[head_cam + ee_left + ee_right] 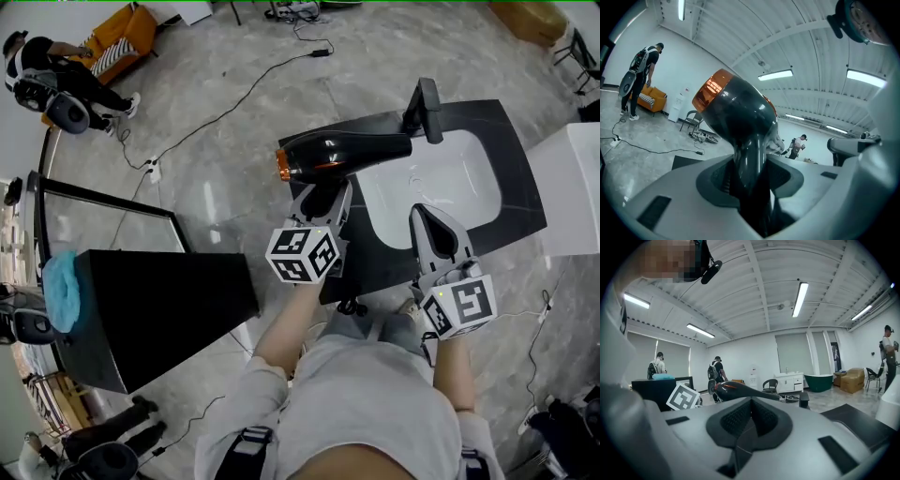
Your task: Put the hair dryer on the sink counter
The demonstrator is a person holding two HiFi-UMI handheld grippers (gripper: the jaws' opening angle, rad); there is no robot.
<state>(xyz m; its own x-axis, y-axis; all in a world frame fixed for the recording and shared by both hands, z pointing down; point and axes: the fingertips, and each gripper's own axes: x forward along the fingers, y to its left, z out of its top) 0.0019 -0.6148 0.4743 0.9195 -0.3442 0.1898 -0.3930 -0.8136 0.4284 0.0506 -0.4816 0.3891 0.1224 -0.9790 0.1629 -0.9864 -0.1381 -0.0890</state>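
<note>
A black hair dryer with an orange nozzle ring hangs level above the left end of the black sink counter. My left gripper is shut on its handle from below. In the left gripper view the handle runs down between the jaws, with the dryer's body above it. My right gripper is shut and empty over the near edge of the white basin. The right gripper view shows the jaws closed together, and the hair dryer beyond them.
A black faucet stands at the back of the basin. A black cabinet with a blue cloth on it stands to the left. A cable crosses the floor. A white unit adjoins the counter's right end.
</note>
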